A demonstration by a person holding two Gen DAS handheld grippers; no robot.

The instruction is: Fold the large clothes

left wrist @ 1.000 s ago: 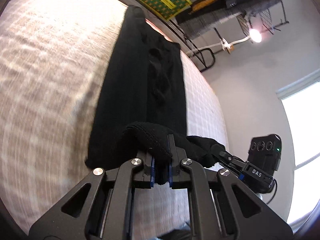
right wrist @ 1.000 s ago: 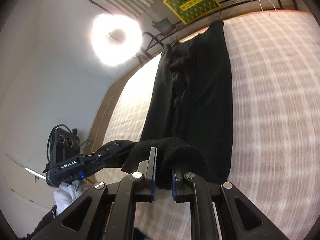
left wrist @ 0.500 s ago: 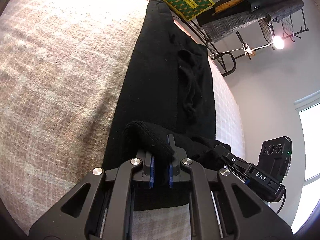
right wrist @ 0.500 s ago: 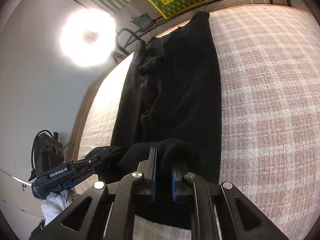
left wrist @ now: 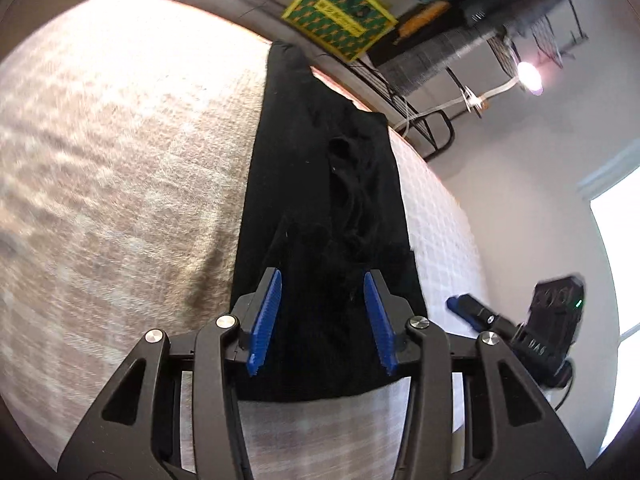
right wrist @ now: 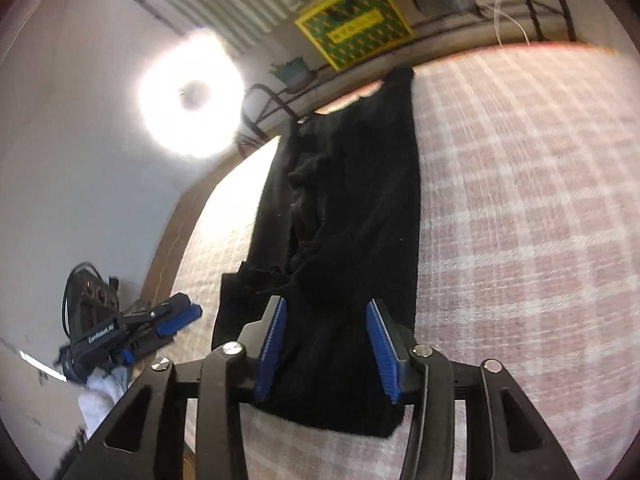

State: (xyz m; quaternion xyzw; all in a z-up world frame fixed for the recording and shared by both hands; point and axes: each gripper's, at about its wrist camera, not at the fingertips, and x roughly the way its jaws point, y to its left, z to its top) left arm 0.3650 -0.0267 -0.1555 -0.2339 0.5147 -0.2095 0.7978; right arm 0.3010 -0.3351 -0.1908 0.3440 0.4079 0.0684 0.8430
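A long black garment lies in a narrow strip on the plaid bed cover, running from near me to the far edge; it also shows in the right wrist view. Its middle is rumpled. My left gripper is open, its blue pads over the garment's near end, holding nothing. My right gripper is open over the same near end. The right gripper shows at the right of the left wrist view, and the left gripper at the left of the right wrist view.
A yellow and green box stands beyond the bed's far edge. A wire rack with clothes is at the far right. A bright lamp shines at the left. A white cloth lies beside the bed.
Both grippers opened and let go of the garment's end, which now lies flat on the bed. Both have drawn back slightly.
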